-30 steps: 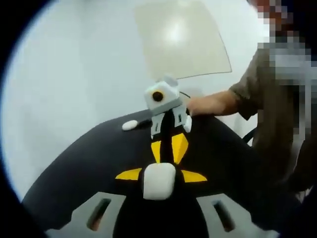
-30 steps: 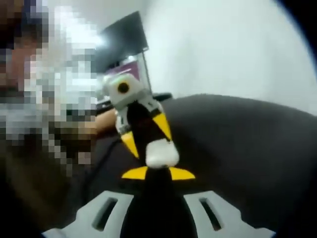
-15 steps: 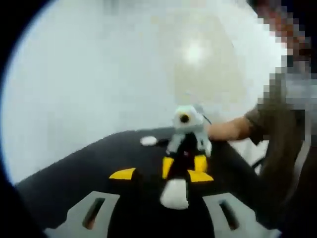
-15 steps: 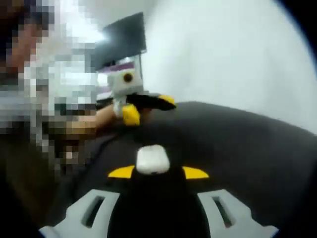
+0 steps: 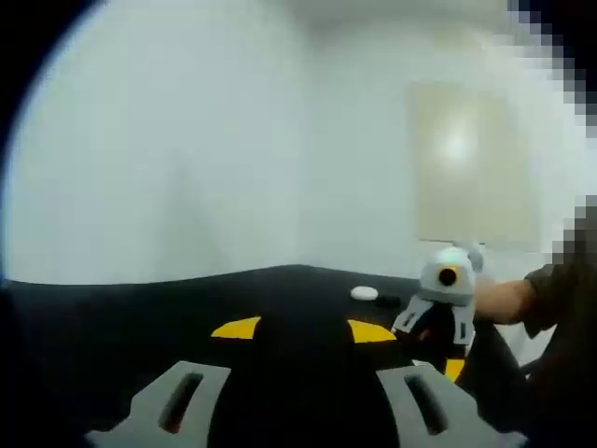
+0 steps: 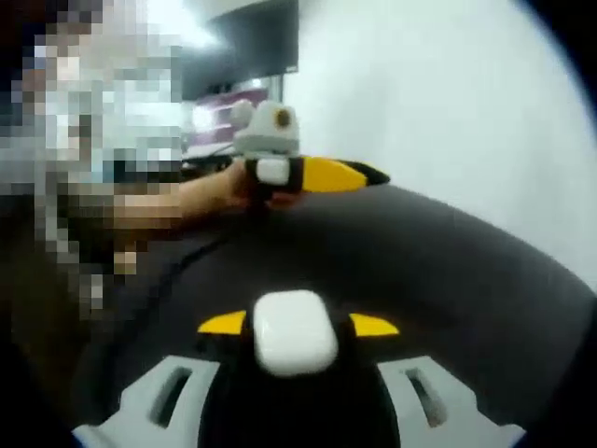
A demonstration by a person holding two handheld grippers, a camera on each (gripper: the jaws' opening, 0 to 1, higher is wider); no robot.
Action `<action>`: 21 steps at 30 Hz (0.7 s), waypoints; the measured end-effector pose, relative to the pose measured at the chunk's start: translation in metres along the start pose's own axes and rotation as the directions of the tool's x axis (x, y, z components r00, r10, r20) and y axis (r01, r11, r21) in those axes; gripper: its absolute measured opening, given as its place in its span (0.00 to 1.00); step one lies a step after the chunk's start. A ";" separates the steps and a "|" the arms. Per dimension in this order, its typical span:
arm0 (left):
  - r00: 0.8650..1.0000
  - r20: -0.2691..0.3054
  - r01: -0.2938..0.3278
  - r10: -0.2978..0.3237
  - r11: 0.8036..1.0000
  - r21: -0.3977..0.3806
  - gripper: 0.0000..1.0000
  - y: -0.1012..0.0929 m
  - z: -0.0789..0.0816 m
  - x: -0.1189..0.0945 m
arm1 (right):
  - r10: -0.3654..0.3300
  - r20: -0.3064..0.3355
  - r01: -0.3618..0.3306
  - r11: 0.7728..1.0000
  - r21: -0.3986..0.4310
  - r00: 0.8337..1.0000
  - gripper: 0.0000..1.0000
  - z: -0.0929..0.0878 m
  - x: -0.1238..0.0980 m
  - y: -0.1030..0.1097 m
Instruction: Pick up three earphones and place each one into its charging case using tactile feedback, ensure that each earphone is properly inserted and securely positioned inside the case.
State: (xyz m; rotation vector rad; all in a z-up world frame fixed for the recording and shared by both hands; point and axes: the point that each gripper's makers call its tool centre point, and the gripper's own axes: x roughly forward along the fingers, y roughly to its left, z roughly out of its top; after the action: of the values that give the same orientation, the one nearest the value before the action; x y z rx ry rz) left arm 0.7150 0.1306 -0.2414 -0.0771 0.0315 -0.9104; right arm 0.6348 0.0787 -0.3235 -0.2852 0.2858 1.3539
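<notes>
Here the right tongs grip the upright charging case.

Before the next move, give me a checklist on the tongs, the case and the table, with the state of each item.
1. White charging case sits between the right tongs, lifted off the dark table: ok.
2. Case lid closed: cannot tell.
3. Left tongs open with nothing between the yellow tips: ok.
4. Left tongs apart from the case in the right gripper view: ok.
5. Small white object lies on the table beyond the left tongs; earphone or case: cannot tell.
6. Three earphones seated in their cases: cannot tell.
</notes>
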 end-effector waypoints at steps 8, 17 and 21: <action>1.000 -0.012 -0.008 0.008 1.000 0.021 0.31 -0.001 -0.006 0.004 | -0.137 -0.024 0.133 0.985 -0.110 0.990 0.36 -0.005 -0.028 -0.007; 0.998 -0.060 -0.024 0.028 0.998 0.065 0.30 -0.006 -0.017 0.007 | -0.386 -0.025 0.385 0.922 -0.037 0.922 0.36 -0.034 -0.106 -0.044; 0.997 -0.065 -0.036 0.042 0.995 0.089 0.29 -0.008 -0.018 0.006 | -0.502 -0.027 0.503 0.862 0.065 0.864 0.36 -0.041 -0.133 -0.070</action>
State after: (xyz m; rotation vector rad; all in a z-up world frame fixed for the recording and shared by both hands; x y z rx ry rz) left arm 0.7112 0.1200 -0.2586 0.0358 0.0547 -0.8744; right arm 0.6767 -0.0710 -0.3114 -0.2830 0.2441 0.8210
